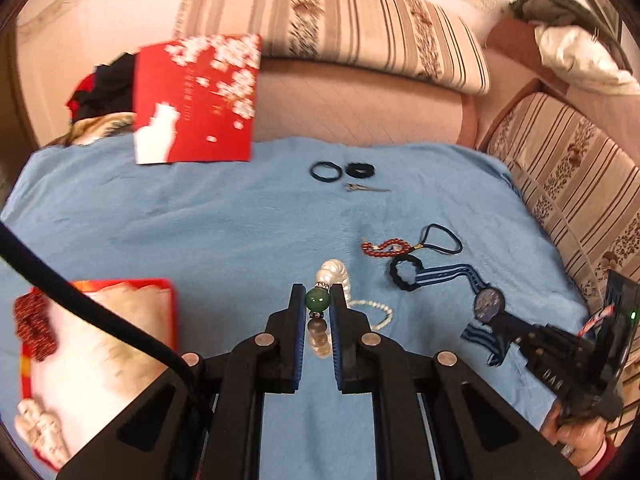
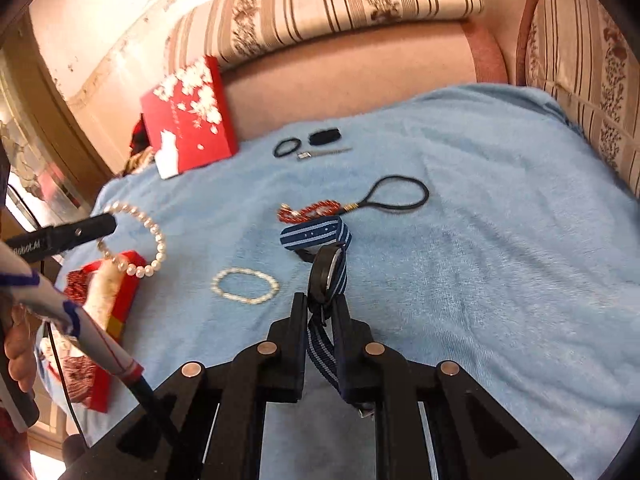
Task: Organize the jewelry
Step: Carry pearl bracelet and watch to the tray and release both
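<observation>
Tongs left (image 1: pixel 317 300) grip pearl bracelet (image 2: pixel 140 240); right (image 2: pixel 320 308) grip watch (image 2: pixel 326 272).

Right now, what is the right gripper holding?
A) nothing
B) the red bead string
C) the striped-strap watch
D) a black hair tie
C: the right gripper is shut on the watch, whose blue striped strap hangs down between its fingers.

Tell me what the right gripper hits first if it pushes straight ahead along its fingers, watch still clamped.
Likely the red bead charm on its black cord loop, just beyond the watch that the right gripper holds. Depth is unclear; lifted, it might pass over onto the blue blanket.
</observation>
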Demonstrator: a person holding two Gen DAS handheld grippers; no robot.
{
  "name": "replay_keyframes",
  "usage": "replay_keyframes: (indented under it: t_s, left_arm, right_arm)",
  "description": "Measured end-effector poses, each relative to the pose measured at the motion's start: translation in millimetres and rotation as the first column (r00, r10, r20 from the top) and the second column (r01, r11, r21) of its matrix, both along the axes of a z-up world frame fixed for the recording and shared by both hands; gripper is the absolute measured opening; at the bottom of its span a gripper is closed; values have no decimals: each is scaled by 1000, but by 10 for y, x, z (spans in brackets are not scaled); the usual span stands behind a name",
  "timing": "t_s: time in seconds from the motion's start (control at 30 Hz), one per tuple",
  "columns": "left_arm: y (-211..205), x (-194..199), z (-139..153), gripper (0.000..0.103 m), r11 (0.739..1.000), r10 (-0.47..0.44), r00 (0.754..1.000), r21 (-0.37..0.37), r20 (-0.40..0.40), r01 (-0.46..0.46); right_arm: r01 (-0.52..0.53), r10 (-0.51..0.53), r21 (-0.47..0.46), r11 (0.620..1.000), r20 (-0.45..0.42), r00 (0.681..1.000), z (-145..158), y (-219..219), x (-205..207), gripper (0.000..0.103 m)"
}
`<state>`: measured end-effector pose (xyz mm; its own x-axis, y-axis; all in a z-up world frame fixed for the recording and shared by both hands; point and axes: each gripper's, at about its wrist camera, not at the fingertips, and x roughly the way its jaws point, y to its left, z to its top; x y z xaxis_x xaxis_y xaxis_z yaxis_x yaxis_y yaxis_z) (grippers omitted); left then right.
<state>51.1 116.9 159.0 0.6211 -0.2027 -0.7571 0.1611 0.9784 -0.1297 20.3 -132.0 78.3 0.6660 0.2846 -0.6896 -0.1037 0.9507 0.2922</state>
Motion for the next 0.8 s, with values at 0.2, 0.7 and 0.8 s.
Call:
replay_keyframes:
  t_s: [0.2,0.7,0.8]
  left_arm:
    - [544,-423,278,11,997,75,996,1,48,-75]
    - [2158,-809,90,11,953,302,953,14,-4,-302]
    - [2393,-776,-109,11,942,334,941,6,-42,-334]
  right_arm:
    - [-51,51,3,999,67,996,385,268,-270,13]
    - [-404,395,50,914,125,910,929,2098,-414,13]
    - [-472,466,63,880,92,880,794,2563,-367,13]
